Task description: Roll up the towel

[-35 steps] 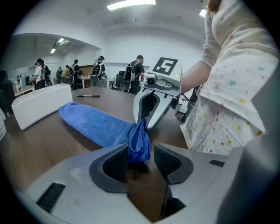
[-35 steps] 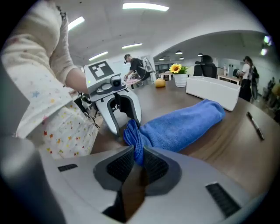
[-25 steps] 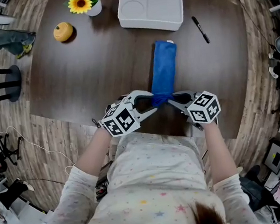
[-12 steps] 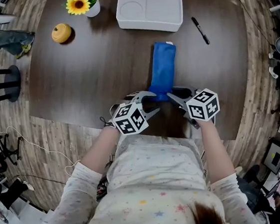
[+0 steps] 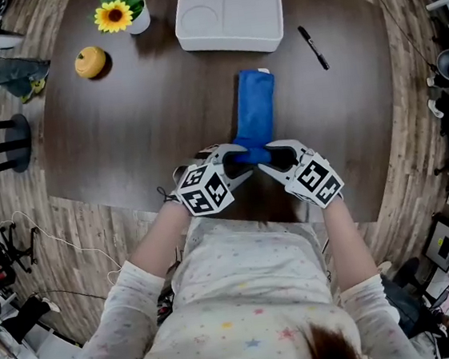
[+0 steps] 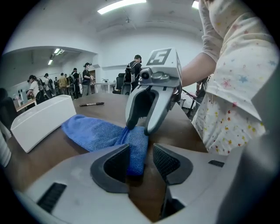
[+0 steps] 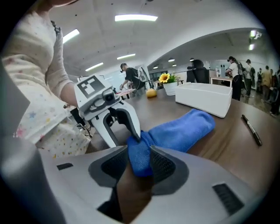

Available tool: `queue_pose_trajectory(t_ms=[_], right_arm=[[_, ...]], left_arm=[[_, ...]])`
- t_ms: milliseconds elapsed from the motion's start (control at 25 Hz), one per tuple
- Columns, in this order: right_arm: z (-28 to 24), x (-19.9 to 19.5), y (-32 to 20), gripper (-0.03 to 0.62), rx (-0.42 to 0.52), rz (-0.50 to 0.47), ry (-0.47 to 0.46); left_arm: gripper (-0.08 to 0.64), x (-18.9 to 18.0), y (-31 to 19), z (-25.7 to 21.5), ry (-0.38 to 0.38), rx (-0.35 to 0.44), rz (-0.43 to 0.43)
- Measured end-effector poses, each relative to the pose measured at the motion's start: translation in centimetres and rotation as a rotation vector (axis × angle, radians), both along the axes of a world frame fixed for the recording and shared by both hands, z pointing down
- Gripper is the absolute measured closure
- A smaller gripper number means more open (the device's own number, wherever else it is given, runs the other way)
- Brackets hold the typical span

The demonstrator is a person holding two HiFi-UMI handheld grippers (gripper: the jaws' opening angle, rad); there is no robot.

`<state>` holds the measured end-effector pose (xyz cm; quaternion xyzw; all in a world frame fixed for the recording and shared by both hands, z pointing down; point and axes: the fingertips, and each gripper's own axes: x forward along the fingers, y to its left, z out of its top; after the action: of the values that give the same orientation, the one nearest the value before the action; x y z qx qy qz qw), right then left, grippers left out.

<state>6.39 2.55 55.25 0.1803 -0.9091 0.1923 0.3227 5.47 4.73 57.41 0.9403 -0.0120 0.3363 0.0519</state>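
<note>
A blue towel (image 5: 253, 107) lies folded in a long strip on the dark round table (image 5: 145, 119), one end toward the person. Both grippers meet at that near end. My right gripper (image 5: 268, 155) is shut on the bunched near corner; in the right gripper view both pads press the blue cloth (image 7: 139, 159). My left gripper (image 5: 237, 159) faces it from the other side. In the left gripper view the towel's edge (image 6: 136, 153) rests against one pad, with bare table between it and the other pad, so these jaws stand open around it.
A white compartment tray (image 5: 228, 15) stands beyond the towel's far end. A black marker (image 5: 312, 47) lies to its right. A potted sunflower (image 5: 117, 16) and a small orange pumpkin (image 5: 90, 61) sit at the far left. The table's near edge runs just under the grippers.
The right gripper has rolled, so its marker cube faces differently, and it has closed in on the left one. The left gripper has sunk a little. The towel's near end is bunched tighter.
</note>
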Motion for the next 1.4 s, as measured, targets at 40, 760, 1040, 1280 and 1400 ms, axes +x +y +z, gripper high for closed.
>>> queue_pose_trajectory(t_ms=[40, 760, 1040, 1280, 1400], right_arm=[[0.5, 0.2, 0.1, 0.439, 0.000, -0.002, 0.010], [2.8, 0.8, -0.6, 0.454, 0.158, -0.077, 0.201], [1.9, 0.5, 3.8, 0.479, 0.140, -0.200, 0.194], [1.6, 0.8, 5.2, 0.474, -0.080, -0.085, 0.045], [1.1, 0.9, 4.1, 0.465, -0.202, -0.014, -0.036]], left_arm=[[0.410, 0.0, 0.1, -0.3, 0.000, 0.005, 0.003], [0.431, -0.1, -2.3, 1.1, -0.027, 0.127, 0.017], [0.448, -0.4, 2.1, 0.1, -0.009, 0.022, 0.029], [0.445, -0.6, 3.6, -0.8, 0.051, -0.124, -0.086], [0.443, -0.7, 2.2, -1.5, 0.087, -0.182, -0.137]])
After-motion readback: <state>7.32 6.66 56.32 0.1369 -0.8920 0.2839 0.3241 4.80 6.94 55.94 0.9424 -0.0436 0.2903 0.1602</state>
